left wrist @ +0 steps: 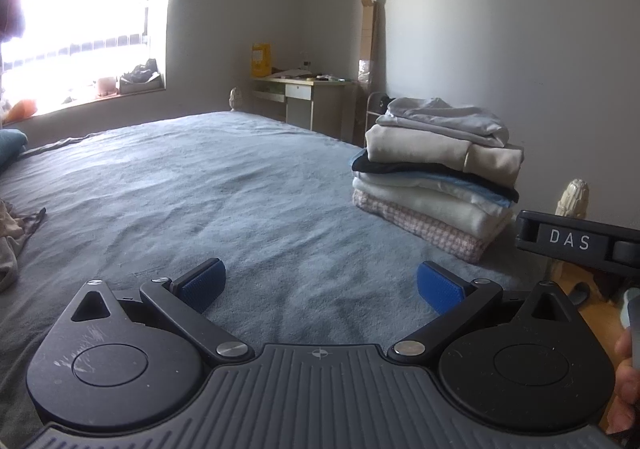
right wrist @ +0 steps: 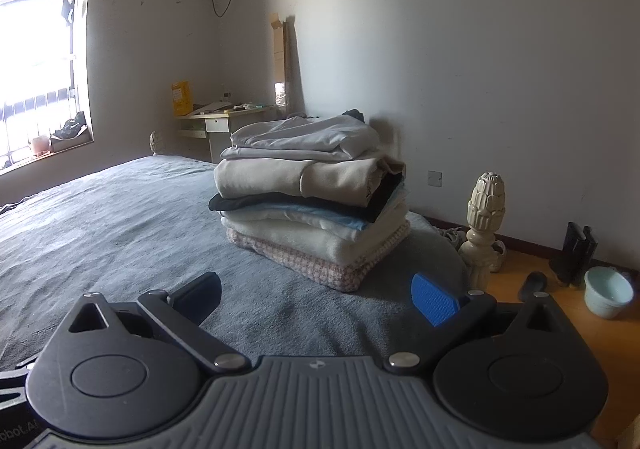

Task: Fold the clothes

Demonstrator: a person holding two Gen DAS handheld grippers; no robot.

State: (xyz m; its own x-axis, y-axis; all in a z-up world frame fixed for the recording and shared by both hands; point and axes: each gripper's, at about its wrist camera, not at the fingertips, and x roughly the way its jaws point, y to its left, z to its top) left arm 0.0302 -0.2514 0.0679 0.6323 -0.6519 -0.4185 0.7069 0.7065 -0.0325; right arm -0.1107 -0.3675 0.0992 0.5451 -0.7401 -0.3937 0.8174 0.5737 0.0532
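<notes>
Grey-blue cloth covers the bed (left wrist: 224,185), which fills most of both views and lies bare in front of the two tools. On its far right part, near the corner, stands the stack of folded clothes (right wrist: 310,201): a pink checked piece at the bottom, then cream, light blue, black and beige layers, and a grey garment on top. At the left edge of the left wrist view lies a crumpled, unfolded garment (left wrist: 14,237), well apart from the stack. The left gripper (left wrist: 320,285) hangs above the bed with its blue-padded fingers spread wide and nothing between them. The right gripper (right wrist: 316,295) is also released and empty, and points toward the stack. Beside the bed corner stands a carved cream bedpost (right wrist: 482,225). On the wooden floor near the wall rests a small pale green bowl (right wrist: 608,291).
</notes>
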